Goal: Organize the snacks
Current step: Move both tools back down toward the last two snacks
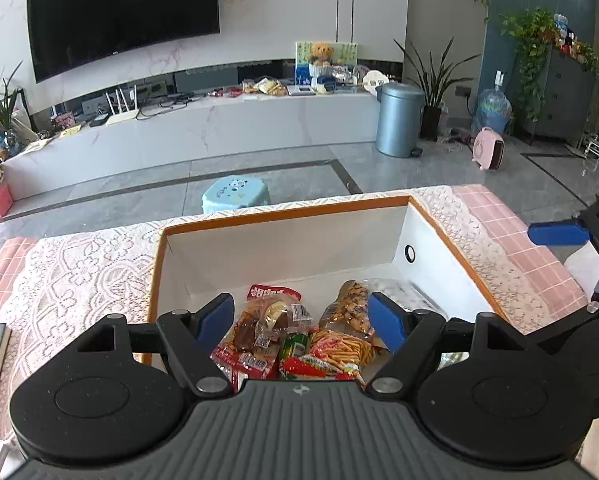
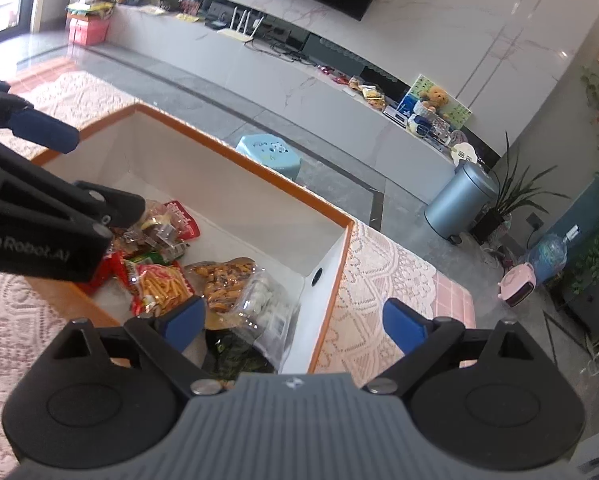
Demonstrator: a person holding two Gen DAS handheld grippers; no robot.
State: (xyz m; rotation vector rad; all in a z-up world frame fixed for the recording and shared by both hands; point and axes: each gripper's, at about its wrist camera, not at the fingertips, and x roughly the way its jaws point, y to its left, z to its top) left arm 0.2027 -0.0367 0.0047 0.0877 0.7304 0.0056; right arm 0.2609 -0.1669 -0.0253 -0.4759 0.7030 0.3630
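Starting at my left, the left gripper (image 1: 301, 320) hangs over the near end of the white storage box (image 1: 283, 236) with its blue pads spread wide and nothing between them. Under it the snacks lie in a loose heap on the box floor: a red packet of dried meat pieces (image 1: 255, 332), then the crinkly bag of orange snack sticks (image 1: 341, 346), then a clear bag of brown biscuits (image 1: 353, 306). I judge all of these light, soft and slippery in their film, and the sticks and biscuits will crush, so I would pinch a sealed top edge or a corner rather than the belly of a bag. Further right, the right gripper (image 2: 295, 324) is also wide open and empty, above the box's right end, where a clear pack of pale round sweets (image 2: 259, 300) and a dark green pack (image 2: 235, 354) rest against the wall
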